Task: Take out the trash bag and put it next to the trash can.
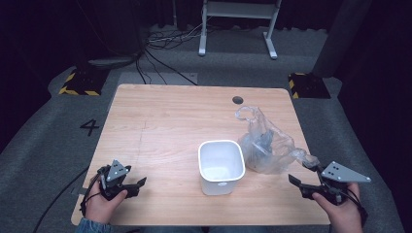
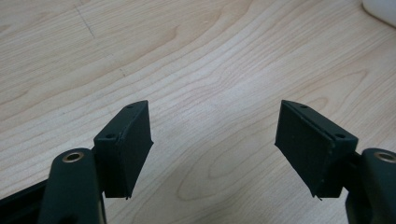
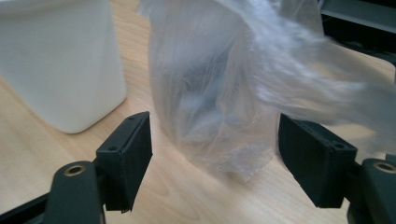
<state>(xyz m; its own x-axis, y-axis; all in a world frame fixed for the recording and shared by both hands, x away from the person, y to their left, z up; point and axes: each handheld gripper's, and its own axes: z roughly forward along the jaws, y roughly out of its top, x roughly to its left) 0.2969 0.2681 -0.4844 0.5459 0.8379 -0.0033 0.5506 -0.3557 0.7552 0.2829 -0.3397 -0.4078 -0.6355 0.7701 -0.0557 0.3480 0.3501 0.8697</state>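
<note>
Table carries a white bin at centre, with a clear bag just beside it on the right. Right gripper, jaws apart, faces the bag closely; it should pinch a firm fold before lifting. Left gripper hangs open over bare wood, well apart.

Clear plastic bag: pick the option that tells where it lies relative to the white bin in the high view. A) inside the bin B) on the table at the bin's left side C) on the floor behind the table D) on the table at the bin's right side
D: the clear plastic bag sits crumpled on the table just right of the white bin, ahead of the right gripper.
</note>
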